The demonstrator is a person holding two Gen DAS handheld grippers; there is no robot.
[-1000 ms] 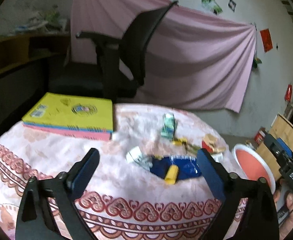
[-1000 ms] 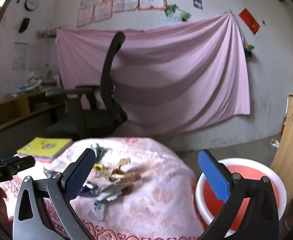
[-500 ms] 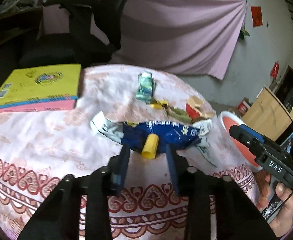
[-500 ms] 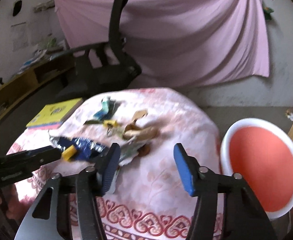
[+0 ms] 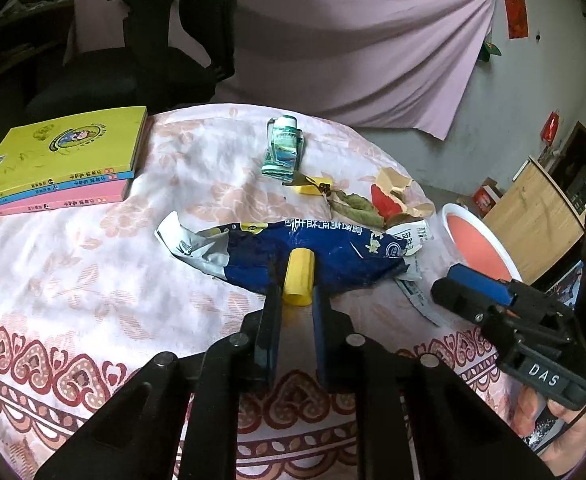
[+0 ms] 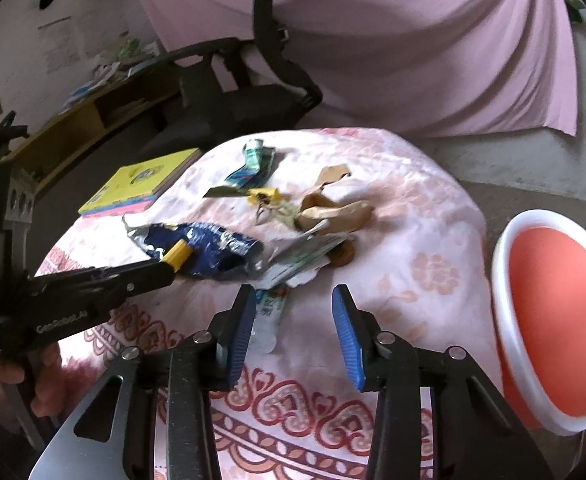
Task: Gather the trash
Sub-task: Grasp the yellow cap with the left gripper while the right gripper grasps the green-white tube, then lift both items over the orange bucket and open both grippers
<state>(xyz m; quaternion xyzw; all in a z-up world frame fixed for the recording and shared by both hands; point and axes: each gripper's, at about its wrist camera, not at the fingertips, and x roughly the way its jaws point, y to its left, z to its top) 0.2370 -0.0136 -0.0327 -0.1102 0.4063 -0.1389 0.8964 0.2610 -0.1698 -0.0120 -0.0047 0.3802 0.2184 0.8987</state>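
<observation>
Two hand-held grippers are in view. The left hand-held gripper (image 5: 297, 294) is narrowing its jaws onto one small yellow plastic cylinder (image 5: 299, 279) lying on a crumpled dark blue foil wrapper (image 5: 313, 252); both pads flank it closely, contact unclear. The right hand-held gripper (image 6: 293, 330) is half open and closing, with nothing between its jaws; one white paper sachet (image 6: 269, 312) lies just beside its left pad. Both stand over the cloth-covered round desk (image 5: 73, 280). Farther: one green-white squeezed tube (image 5: 283, 152), brown paper scraps (image 6: 333, 208) too tangled to count, three stacked books (image 5: 61, 160). One red-and-white basin (image 6: 549, 320) sits off the desk, partly cut off.
</observation>
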